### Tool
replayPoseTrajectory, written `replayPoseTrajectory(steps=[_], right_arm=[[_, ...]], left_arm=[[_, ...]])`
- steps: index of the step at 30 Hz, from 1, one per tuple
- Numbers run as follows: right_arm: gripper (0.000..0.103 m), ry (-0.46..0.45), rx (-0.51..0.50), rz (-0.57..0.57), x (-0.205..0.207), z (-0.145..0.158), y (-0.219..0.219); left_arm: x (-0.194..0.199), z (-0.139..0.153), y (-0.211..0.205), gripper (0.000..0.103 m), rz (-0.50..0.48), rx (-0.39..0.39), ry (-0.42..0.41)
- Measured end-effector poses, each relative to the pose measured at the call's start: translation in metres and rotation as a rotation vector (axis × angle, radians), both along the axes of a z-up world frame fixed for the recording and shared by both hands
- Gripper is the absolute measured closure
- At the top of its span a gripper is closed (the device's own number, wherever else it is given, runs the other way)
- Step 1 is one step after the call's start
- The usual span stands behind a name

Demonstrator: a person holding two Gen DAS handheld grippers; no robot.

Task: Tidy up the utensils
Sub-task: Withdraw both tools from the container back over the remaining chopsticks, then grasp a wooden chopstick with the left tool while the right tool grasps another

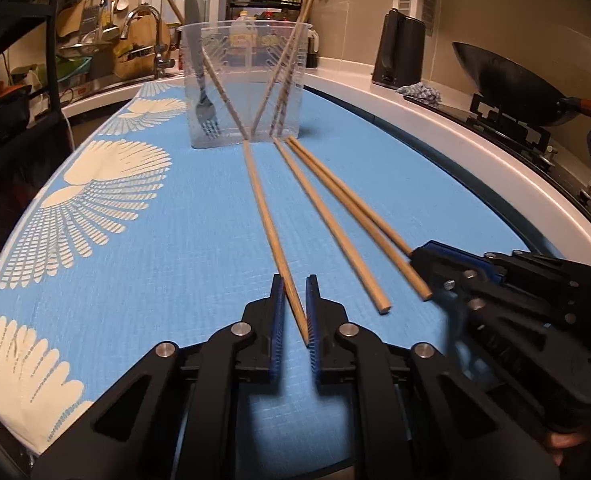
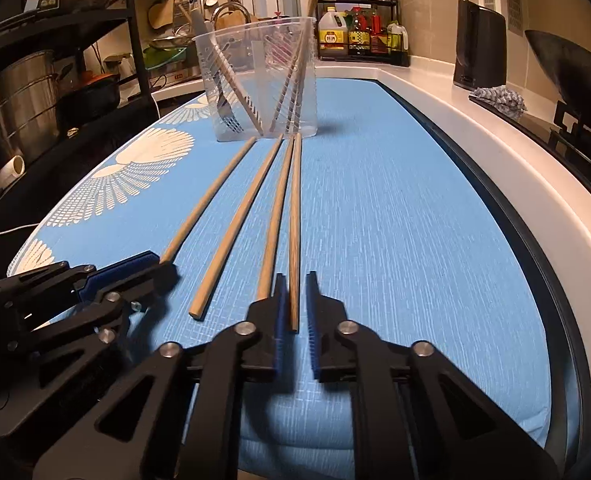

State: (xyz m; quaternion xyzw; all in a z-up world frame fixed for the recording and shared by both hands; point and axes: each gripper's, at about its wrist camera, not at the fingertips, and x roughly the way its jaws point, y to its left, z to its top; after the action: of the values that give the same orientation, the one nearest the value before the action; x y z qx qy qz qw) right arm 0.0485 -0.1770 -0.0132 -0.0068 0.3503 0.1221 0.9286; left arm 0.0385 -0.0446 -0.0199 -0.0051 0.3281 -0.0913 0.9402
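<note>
On blue mat (image 1: 143, 264): fork (image 1: 201, 80), some chopsticks in cup (image 1: 243, 80) ahead; four loose, left gripper (image 1: 295, 312) and right gripper (image 2: 295, 308) each clamped on a chopstick (image 1: 271, 232).

Low wrist views, shared blue mat (image 1: 143, 264)

We're in a home kitchen here: a faucet (image 1: 143, 20) over the sink, a wok (image 1: 515, 80) on the gas stove. There's a rack of oil and sauce bottles (image 2: 359, 36) against the tiled wall, and a white counter (image 2: 475, 120) running alongside.
</note>
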Motion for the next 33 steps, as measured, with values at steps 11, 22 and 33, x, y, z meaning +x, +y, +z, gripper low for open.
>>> replayPoseTrajectory(steps=[11,22,33], right_arm=[[0.098,-0.005,-0.002,-0.047,-0.001,0.0,-0.007],[0.097,-0.022,-0.032,-0.128,0.0,-0.001,-0.017],[0.097,-0.02,-0.007,-0.124,0.002,-0.001,-0.019]], left_arm=[[-0.011,0.001,0.042,0.098,0.087,0.005,-0.022],[-0.015,-0.001,0.066,0.097,0.126,-0.009,-0.05],[-0.009,-0.003,0.061,0.097,0.124,-0.001,-0.065]])
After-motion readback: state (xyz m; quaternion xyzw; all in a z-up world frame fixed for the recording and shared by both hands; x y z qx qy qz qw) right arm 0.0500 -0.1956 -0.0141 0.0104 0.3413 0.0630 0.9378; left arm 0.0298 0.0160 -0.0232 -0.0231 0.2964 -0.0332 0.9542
